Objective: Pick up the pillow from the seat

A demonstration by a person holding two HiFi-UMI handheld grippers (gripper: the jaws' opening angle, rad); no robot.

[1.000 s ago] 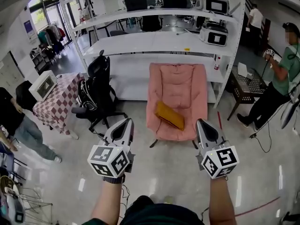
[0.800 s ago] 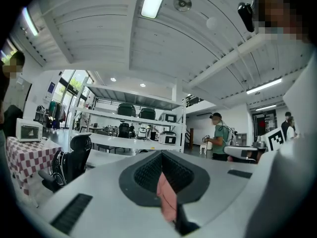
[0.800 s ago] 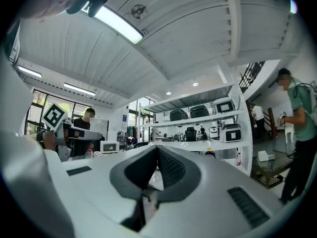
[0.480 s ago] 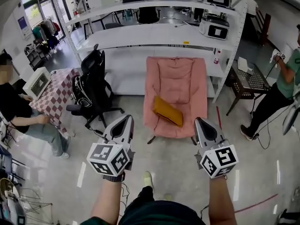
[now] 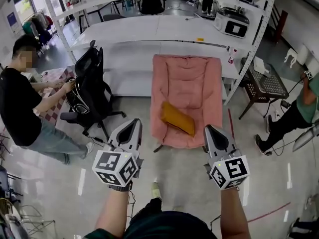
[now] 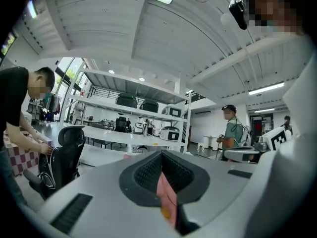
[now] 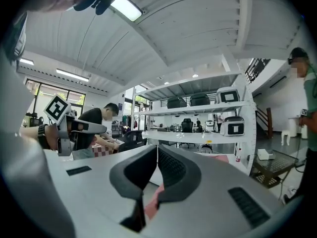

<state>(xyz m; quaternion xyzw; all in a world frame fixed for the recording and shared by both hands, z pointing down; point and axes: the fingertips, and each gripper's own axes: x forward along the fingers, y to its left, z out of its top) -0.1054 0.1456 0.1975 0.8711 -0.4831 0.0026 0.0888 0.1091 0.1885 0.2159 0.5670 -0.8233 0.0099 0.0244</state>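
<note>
An orange-yellow pillow (image 5: 178, 118) lies slantwise on the seat of a pink padded chair (image 5: 187, 81), seen in the head view ahead of both grippers. My left gripper (image 5: 134, 122) is held over the floor, short of the chair's front left, with its jaws shut on nothing. My right gripper (image 5: 208, 128) is at the chair's front right, also shut and empty. In the left gripper view, the pink chair (image 6: 164, 191) and a sliver of the pillow (image 6: 166, 213) show below the closed jaws. The right gripper view has a strip of the pink chair (image 7: 152, 203) under its closed jaws.
White shelving (image 5: 164, 31) with appliances stands behind the chair. A black office chair (image 5: 89, 91) is to its left, where a person (image 5: 22, 101) bends over a checkered table. A dark side table (image 5: 264, 86) and another person (image 5: 299, 108) are at the right.
The head view has moved forward, so the chair and pillow sit a little nearer. The person at the left has come further into view. Both grippers stay shut.
</note>
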